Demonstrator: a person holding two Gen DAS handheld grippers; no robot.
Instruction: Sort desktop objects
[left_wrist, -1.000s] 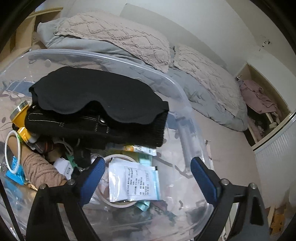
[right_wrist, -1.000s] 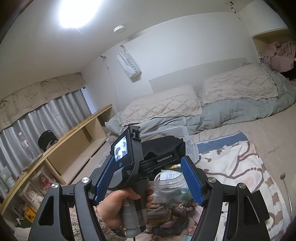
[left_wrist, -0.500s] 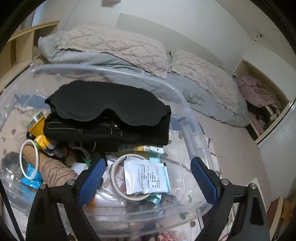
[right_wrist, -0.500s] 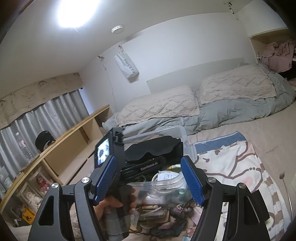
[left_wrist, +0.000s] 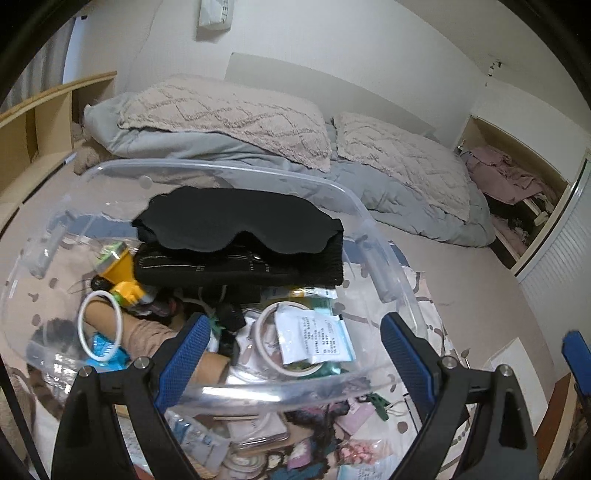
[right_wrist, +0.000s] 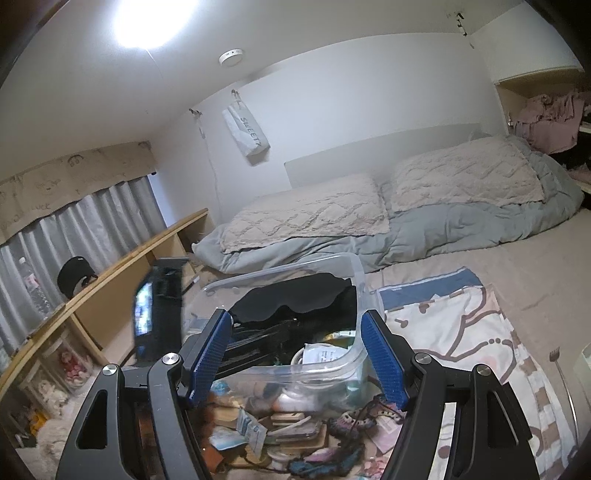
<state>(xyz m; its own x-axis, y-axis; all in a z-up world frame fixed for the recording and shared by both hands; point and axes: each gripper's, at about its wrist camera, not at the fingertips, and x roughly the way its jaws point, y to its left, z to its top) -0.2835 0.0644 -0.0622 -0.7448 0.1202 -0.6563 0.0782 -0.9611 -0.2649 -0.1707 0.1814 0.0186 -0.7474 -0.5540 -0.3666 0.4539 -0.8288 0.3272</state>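
A clear plastic bin (left_wrist: 373, 229) stands in front of me, full of small things. On top lies a black eye mask (left_wrist: 236, 218) over a black knit cloth (left_wrist: 236, 264). Below are a yellow tape measure (left_wrist: 123, 267), a white ring (left_wrist: 99, 326) and a white printed packet (left_wrist: 317, 338). My left gripper (left_wrist: 291, 354) is open and empty, at the bin's near rim. My right gripper (right_wrist: 297, 356) is open and empty, just before the bin (right_wrist: 354, 288). Loose small items (right_wrist: 280, 432) lie on the mat beneath it.
A bed with grey duvet and beige pillows (right_wrist: 388, 214) lies behind the bin. A wooden shelf unit (right_wrist: 122, 280) runs along the left. A patterned mat (right_wrist: 461, 332) covers the floor to the right. The left gripper's camera body (right_wrist: 157, 314) shows at left.
My left gripper has pulled back and risen, so the bin's near rim and the items under it have come into view. In the right wrist view the left gripper has moved left and down.
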